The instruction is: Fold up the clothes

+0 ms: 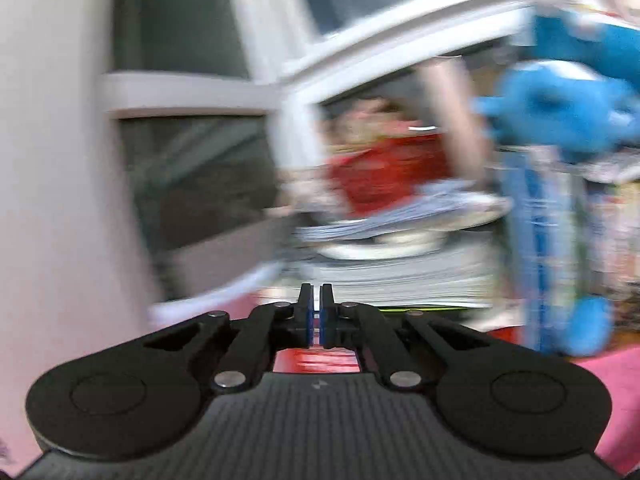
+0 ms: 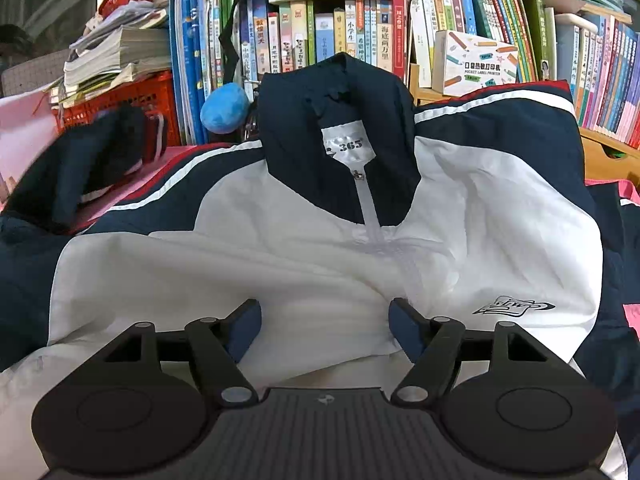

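Observation:
A white and navy zip jacket [image 2: 280, 248] lies face up in the right wrist view, its navy collar [image 2: 340, 120] standing at the far side and the zip running down the middle. My right gripper [image 2: 325, 312] hovers open over the white chest, one finger on each side of the zip, with no cloth pinched between the pads. The jacket's left sleeve [image 2: 92, 148] shows as a dark, blurred shape raised at the left. In the left wrist view, which is heavily blurred, my left gripper [image 1: 316, 292] is shut with nothing visible between its pads. It points about level, away from the jacket.
Behind the jacket stands a bookshelf [image 2: 400, 20] packed with books, with a red basket [image 2: 132, 96] under a paper stack [image 2: 116, 56] and a blue plush toy [image 2: 224, 108]. The left wrist view shows a window frame [image 1: 180, 96], a paper stack [image 1: 392, 276] and a blue plush toy [image 1: 560, 112].

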Demonstrator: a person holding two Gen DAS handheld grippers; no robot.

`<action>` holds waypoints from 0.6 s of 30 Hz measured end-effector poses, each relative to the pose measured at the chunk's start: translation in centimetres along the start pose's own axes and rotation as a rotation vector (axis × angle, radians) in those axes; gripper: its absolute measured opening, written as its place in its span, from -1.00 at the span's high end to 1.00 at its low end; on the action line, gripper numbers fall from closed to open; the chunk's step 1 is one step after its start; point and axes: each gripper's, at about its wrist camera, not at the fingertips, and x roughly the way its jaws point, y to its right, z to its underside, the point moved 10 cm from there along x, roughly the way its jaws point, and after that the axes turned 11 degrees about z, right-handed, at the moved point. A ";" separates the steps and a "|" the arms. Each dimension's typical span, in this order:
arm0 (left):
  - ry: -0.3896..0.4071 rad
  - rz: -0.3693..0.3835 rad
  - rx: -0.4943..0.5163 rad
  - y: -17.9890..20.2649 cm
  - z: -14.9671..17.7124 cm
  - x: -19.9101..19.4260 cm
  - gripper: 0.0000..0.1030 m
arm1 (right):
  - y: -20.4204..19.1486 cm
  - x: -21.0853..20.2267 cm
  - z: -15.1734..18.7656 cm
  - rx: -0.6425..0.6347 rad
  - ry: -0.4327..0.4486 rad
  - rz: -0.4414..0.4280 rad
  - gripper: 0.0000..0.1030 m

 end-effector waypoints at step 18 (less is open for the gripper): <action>-0.240 0.070 0.535 20.1 10.4 7.2 0.66 | -0.3 0.0 0.0 -0.037 0.002 0.021 -0.45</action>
